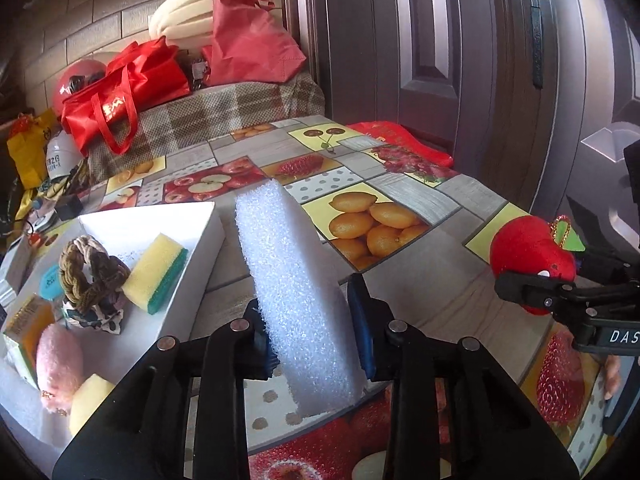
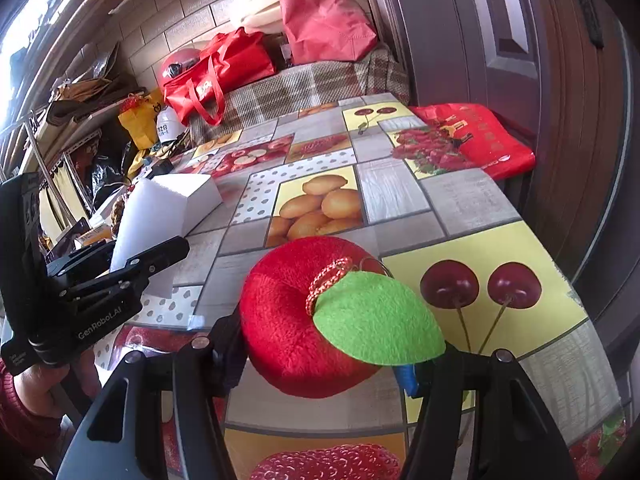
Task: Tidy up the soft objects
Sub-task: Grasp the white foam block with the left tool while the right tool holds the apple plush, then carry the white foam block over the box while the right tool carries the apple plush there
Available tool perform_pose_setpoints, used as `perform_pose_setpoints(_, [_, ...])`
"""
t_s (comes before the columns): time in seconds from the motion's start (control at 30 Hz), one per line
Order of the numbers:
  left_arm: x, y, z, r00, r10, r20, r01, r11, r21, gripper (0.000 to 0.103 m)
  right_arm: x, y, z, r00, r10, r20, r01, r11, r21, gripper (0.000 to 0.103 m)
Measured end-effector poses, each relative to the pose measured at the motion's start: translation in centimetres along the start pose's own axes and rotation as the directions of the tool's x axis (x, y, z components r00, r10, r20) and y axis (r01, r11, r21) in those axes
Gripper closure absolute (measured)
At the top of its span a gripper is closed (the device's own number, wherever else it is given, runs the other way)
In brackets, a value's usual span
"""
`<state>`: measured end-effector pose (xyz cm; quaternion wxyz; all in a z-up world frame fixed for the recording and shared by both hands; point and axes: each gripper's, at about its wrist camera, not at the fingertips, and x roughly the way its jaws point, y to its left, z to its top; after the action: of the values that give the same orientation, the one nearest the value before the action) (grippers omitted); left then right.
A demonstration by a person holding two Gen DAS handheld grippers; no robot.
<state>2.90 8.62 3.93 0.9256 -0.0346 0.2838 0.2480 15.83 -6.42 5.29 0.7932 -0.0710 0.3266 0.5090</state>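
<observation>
Foam [image 1: 298,300] stands clamped between the two blue pads of the left gripper [image 1: 316,344], which presses it on both long sides, so the block points forward and a little upward above the table [image 1: 452,292]. I think it is held low on its length so that the free end can be lowered first into the box [image 1: 160,220]. This white box lies just to the left of the foam and already holds a sponge [image 1: 158,276], a braided ring [image 1: 90,272] and a pink soft piece [image 1: 58,364], so it seems to be the collecting place.

The right gripper [image 2: 324,360] is closed on a plush apple [image 2: 304,320], its fingers squeezing the red body from both sides, with the green leaf [image 2: 376,320] on top. The apple hangs above the table's right part, well apart from the box. Probably both things go to the box, foam first because it is nearer.
</observation>
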Motion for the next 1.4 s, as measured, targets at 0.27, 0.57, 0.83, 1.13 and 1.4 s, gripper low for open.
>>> perform_pose_setpoints(0.27, [-3.8, 0.3, -1.2, 0.991, 0.017, 0.131, -0.021, 0.999, 0.034, 0.075, -3.1, 2.8, 0.0, 0.971, -0.036, 0.236, 0.042, 0.999, -0.018, 0.043])
perform_pose_setpoints(0.57, [-6.8, 2.0, -2.6, 0.977, 0.014, 0.211, -0.014, 1.000, -0.003, 0.076, -4.5, 4.9, -0.2, 0.933, -0.074, 0.352, 0.084, 0.996, -0.014, 0.043])
perform_pose_setpoints(0.83, [-9.4, 4.4, -4.0, 0.961, 0.048, 0.271, -0.044, 0.999, -0.022, 0.076, -4.7, 7.2, -0.7, 0.916, -0.086, 0.392, 0.111, 0.993, -0.044, 0.043])
perform_pose_setpoints(1.13, [-11.8, 8.6, -6.0, 0.949, 0.136, 0.283, -0.129, 0.991, -0.045, 0.075, -4.1, 10.4, -1.1, 0.917, -0.046, 0.396, 0.098, 0.989, -0.111, 0.043])
perform_pose_setpoints(1.4, [-13.2, 11.8, -7.4, 0.939, 0.198, 0.281, -0.181, 0.980, -0.087, 0.075, -3.5, 13.2, -1.6, 0.923, -0.008, 0.386, 0.080, 0.982, -0.171, 0.043])
